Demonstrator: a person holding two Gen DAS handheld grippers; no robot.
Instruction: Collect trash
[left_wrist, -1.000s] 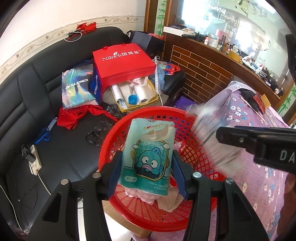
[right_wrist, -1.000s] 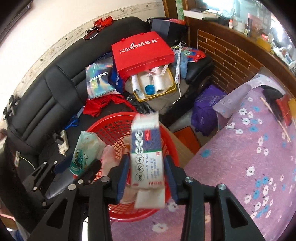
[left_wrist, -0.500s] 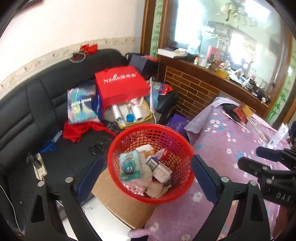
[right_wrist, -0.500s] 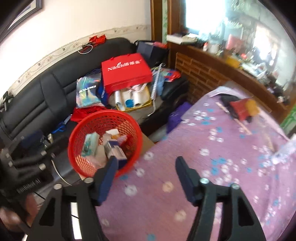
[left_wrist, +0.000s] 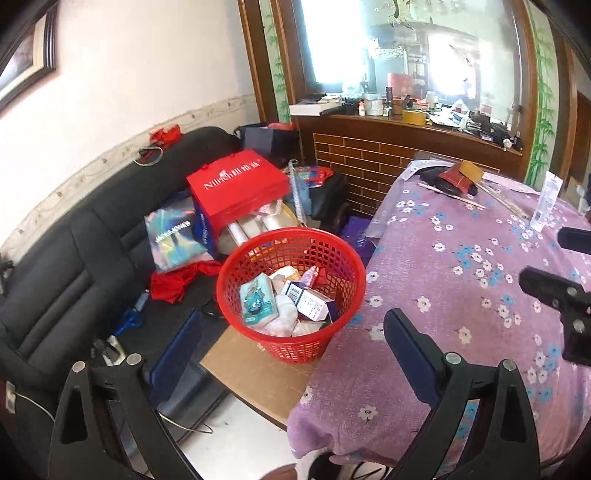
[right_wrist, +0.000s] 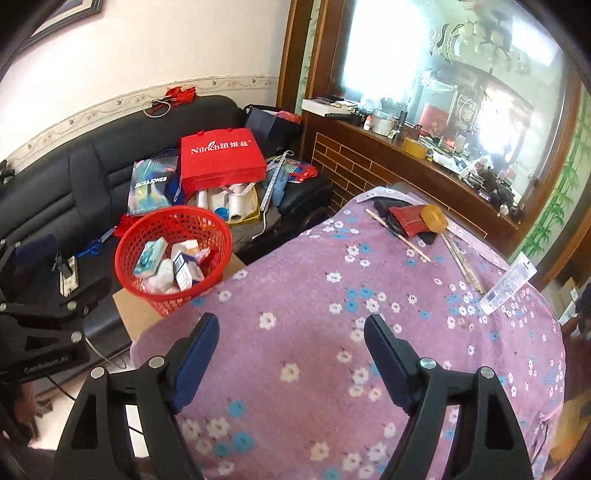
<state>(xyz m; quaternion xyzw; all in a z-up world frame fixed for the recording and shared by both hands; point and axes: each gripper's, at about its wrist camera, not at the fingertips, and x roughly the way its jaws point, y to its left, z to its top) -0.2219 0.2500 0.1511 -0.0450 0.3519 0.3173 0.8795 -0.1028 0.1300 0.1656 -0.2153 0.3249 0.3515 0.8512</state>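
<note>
Now desk (right_wrist: 369, 332) w/ purple floral cloth sits beside black sofa (left_wrist: 74, 258); red basket (left_wrist: 343, 258) holds trash btwn them. Left claw (left_wrist: 291, 343) & right claw (right_wrist: 291, 350) both apart, just been opening, nothing between.

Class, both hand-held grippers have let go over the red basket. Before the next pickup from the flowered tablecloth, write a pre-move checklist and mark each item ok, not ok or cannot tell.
1. Left hand-held gripper empty, jaws just opened wide: ok.
2. Right hand-held gripper empty, jaws just opened: ok.
3. Blue cartoon packet lies inside the red basket: ok.
4. White-and-blue carton lies inside the basket: ok.
5. Basket stands upright on the cardboard box: ok.
6. Clear plastic package on the flowered tablecloth is trash: cannot tell.
</note>
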